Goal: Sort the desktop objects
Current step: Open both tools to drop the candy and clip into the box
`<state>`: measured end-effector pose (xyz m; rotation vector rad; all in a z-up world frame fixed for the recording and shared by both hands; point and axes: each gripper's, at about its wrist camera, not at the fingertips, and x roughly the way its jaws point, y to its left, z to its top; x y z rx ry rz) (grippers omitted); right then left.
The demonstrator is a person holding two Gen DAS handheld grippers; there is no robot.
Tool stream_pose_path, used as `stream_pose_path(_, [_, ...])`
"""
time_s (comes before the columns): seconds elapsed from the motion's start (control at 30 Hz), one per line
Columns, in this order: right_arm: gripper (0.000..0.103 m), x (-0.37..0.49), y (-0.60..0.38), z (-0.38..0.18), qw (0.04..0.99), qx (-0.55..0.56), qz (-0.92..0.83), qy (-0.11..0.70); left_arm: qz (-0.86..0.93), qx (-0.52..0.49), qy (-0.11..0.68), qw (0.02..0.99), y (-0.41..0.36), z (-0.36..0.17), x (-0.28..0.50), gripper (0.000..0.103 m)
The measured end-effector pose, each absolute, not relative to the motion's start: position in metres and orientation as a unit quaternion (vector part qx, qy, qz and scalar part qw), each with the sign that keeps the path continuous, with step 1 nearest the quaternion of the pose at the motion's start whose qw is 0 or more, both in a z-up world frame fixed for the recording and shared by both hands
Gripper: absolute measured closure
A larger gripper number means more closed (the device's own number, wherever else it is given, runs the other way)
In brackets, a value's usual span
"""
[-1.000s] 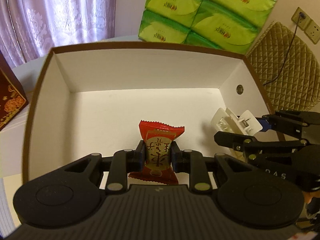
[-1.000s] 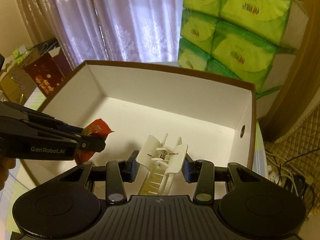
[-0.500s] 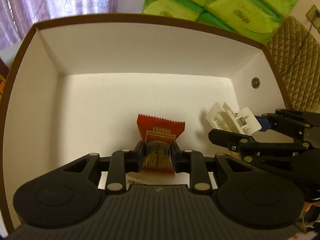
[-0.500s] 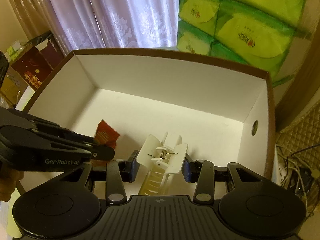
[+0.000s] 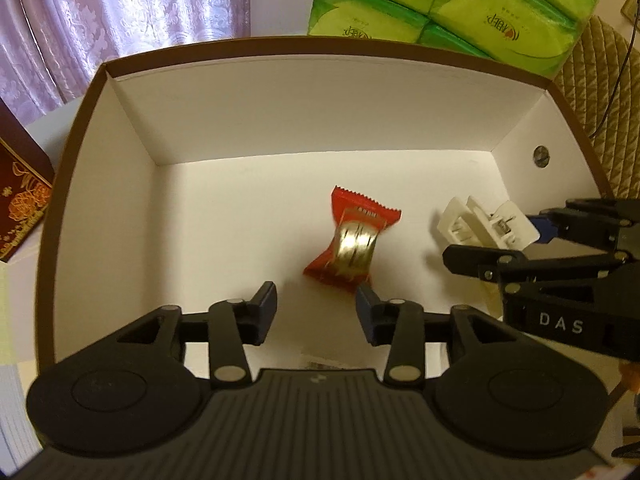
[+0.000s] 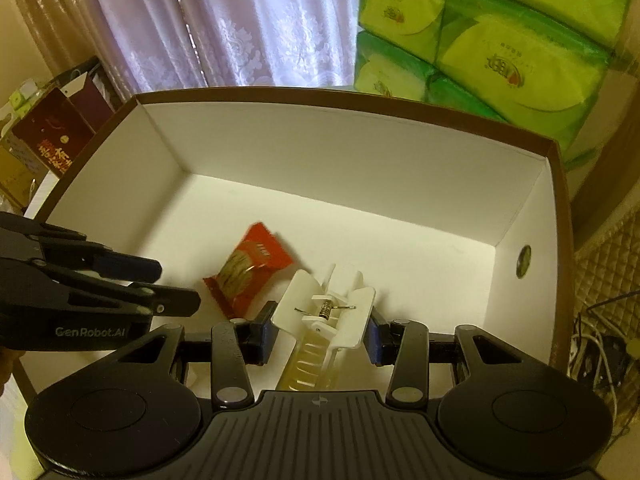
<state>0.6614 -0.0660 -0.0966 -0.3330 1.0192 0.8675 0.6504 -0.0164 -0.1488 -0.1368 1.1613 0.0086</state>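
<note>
Sorting box (image 5: 100, 184), brown-rimmed with white walls, fills the middle of both views, and we see the stacked green tissue packs (image 5: 452, 12) behind it at the upper right. Our left tool (image 5: 316, 306) sits at the bottom centre of its frame with fingers spread wide and nothing between them. Just beyond its right fingertip the red candy wrapper (image 5: 352, 242) lies on the box floor, apart from both pads. Our right tool (image 6: 320, 334) is at the bottom centre of its own frame and grips the white hair clip (image 6: 326, 314) between its blue pads, the clip's teeth pointing down toward the camera. In the right wrist view the candy lies just left of the clip.
</note>
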Motion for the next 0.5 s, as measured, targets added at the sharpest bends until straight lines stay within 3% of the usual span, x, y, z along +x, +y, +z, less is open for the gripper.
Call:
stream_pose_path(0.03, [0.053,0.661,-0.066,-0.097,0.772,-0.155,0.401,0.468,0.006,-0.061,0.551,0.833,-0.016,-0.149,0.65,0.05])
stream_pose_path(0.07, [0.037,0.659,-0.067,-0.097,0.775,-0.158,0.4,0.464,0.009,-0.057,0.552,0.832,-0.016,-0.149,0.649,0.045])
stream_pose_path(0.13, [0.024,0.656,-0.071,-0.095,0.786,-0.16,0.397,0.447,0.014,-0.046,0.548,0.835,-0.017,-0.147,0.646,0.039])
stream_pose_path(0.3, [0.021,0.65,-0.079,-0.086,0.782,-0.165,0.41,0.44,0.022,-0.033,0.543,0.839,-0.016,-0.141,0.641,0.03])
stream_pose_path(0.5, [0.007,0.632,-0.085,-0.074,0.765,-0.185,0.432,0.44,0.028,-0.02,0.534,0.845,-0.016,-0.13,0.628,0.021])
